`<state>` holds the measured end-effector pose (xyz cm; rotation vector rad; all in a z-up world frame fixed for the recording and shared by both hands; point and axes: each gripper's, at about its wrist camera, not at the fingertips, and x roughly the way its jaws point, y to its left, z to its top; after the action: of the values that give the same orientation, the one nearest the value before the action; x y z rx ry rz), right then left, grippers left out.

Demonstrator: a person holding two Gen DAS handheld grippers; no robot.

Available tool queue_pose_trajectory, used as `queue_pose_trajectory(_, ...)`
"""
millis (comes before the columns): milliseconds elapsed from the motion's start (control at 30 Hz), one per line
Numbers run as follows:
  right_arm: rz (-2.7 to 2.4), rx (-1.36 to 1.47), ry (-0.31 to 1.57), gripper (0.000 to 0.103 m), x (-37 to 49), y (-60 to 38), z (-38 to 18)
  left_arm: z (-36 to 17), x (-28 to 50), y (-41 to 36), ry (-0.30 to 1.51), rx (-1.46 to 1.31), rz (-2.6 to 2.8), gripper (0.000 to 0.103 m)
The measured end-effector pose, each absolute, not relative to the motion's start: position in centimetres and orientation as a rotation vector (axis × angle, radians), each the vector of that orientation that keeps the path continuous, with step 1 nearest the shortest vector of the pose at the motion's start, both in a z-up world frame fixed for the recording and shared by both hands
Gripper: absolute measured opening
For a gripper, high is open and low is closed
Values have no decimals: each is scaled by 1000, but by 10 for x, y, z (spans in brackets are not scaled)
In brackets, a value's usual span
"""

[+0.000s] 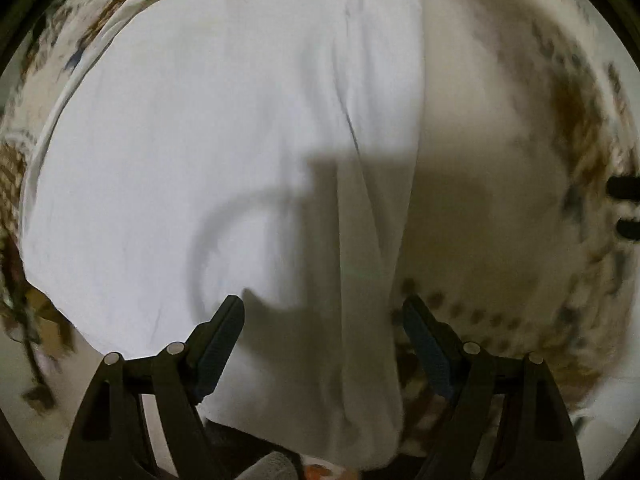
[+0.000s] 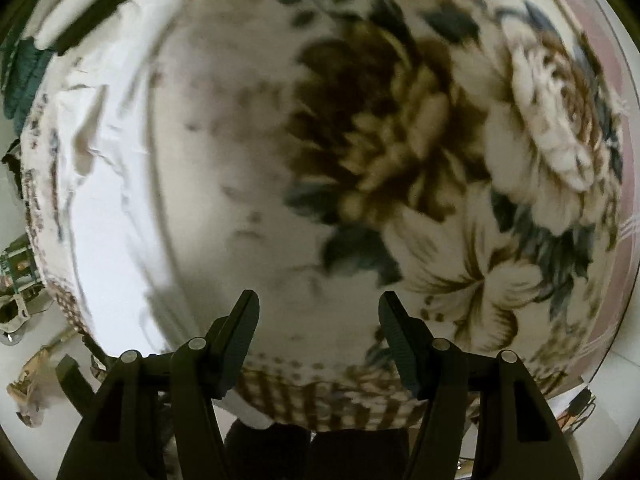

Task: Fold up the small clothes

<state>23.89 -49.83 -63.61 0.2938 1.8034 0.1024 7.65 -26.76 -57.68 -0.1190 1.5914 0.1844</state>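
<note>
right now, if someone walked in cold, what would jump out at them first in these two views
The big white garment fills the left and middle of the left wrist view, lying flat on a floral cloth with one long folded edge running down its right side. In the right wrist view, the cloth's large brown and cream flowers dominate the right half. Both the left tool and the right tool hang open and empty above the surface.

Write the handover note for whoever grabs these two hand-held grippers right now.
Left hand-held gripper: open, empty, over the white garment.
Right hand-held gripper: open, empty, over bare floral cloth, with the garment off to its left.
Garment lies spread on the floral cloth, with a lengthwise fold or ridge along its right side.
Done: laid out, perhaps one side fold.
Left: remaining folds; neither gripper holds fabric yet.
</note>
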Motion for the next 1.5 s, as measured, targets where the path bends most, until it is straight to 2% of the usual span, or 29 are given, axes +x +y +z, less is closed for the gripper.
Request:
queue_pose_trajectory(167,140,298,1826,64,231,-500,-654,-582,36,-231,1625,-147,254,80)
queue_pose_trajectory(500,221,278,1821,64,235,-480,-650,-583,-16,-159,1709,-84,416,80)
queue_pose_trajectory(700,251,247,1795,64,256,-466,-635,-563,-5,-192,1611,-73,312,80)
queue_pose_trajectory(933,350,283,1718,64,327,-446,-625,-603,18,-244,1608,-131,164,80)
queue_pose_trajectory(967,380,301,1702,64,342,-441,-627,-613,22,-249,1602,-82,171,73)
queue_pose_trajectory(1000,407,329,1690,64,358,-437,-630,-619,24,-251,1599,-43,183,61)
queue_pose_trajectory(1033,430,365,1682,64,375,-434,-634,-622,26,-251,1598,-26,187,58)
queue_pose_trajectory(1100,459,443,1672,64,405,-426,-644,-623,31,-243,1593,-37,200,41)
queue_pose_trajectory(1133,462,474,1668,64,416,-423,-648,-618,36,-247,1581,-47,211,25)
queue_pose_trajectory(1167,465,504,1665,64,430,-420,-654,-616,33,-243,1572,-48,222,14)
queue_pose_trajectory(1200,472,532,1661,64,442,-414,-659,-615,30,-235,1566,-59,222,9)
queue_pose_trajectory(1400,451,656,1677,63,487,-380,-694,-596,14,-206,1525,-172,169,6)
queue_pose_trajectory(1433,438,659,1672,58,487,-373,-696,-589,13,-200,1517,-182,164,5)
queue_pose_trajectory(1500,434,652,1650,16,490,-361,-693,-575,15,-195,1492,-182,163,4)
